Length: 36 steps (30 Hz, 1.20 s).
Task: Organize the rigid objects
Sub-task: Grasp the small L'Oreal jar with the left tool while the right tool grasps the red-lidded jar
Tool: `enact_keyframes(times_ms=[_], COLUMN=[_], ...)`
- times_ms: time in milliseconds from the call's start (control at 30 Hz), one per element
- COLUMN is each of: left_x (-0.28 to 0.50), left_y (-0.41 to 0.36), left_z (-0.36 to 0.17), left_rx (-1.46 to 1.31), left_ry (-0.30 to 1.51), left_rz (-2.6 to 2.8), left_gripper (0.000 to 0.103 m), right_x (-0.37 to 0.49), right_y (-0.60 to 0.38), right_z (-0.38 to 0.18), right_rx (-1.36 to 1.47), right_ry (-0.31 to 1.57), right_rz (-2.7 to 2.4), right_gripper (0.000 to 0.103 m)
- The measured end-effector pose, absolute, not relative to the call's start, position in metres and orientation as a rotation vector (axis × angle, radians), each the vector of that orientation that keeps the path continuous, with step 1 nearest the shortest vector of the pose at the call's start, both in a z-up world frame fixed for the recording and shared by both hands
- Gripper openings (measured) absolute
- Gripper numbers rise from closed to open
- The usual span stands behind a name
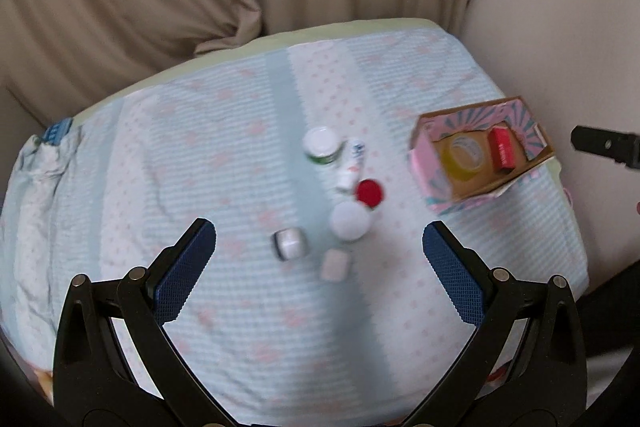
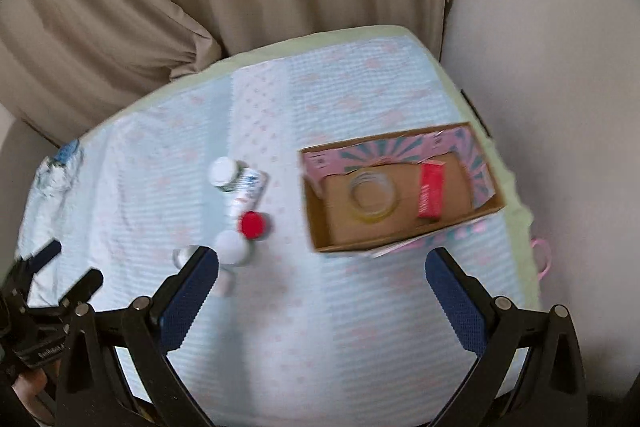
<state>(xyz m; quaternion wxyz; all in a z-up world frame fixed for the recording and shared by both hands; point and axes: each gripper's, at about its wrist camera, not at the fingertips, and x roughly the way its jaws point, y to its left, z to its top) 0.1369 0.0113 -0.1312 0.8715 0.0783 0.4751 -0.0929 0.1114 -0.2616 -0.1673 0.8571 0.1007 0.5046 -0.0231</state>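
Both the left gripper [image 1: 319,241] and right gripper [image 2: 322,267] hover wide open and empty over the small white-capped plastic jar [image 1: 350,221], mid-cloth, left of the open cardboard box [image 2: 320,227]; likely light, stiff, slick: grip its sides.

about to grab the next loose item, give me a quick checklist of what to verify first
1. Left hand-held gripper open and empty: ok.
2. Right hand-held gripper open and empty: ok.
3. Cardboard box open on top: ok.
4. Free floor in the box beside the tape roll and red carton: ok.
5. Red-capped bottle clear of its neighbours: not ok, the white-capped jar crowds it.
6. Small white case orientation: cannot tell, blurred.
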Motion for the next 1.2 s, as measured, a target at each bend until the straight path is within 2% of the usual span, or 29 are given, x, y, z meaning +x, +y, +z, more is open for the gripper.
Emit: enact_keyframes(times_ms=[233, 500, 1200], left_x=[0.139, 0.165, 0.25], left_y=[0.074, 0.112, 0.09], left_z=[-0.148, -0.2, -0.392], left_rx=[0.141, 0.047, -0.082], left_ry=[1.028, 1.146, 1.462], left_rz=[-0.212, -0.199, -0.115], left_gripper=[0.103, 0.103, 0.103], right_x=[0.104, 0.116, 0.254], right_y=[-0.19, -0.145, -0.117], right_z=[-0.172, -0.204, -0.382], right_rx=[0.276, 0.335, 0.306], right_ry=[1.037, 1.072, 1.368], right_rz=[-0.068, -0.108, -0.114], right_gripper=[0.103, 0.103, 0.103])
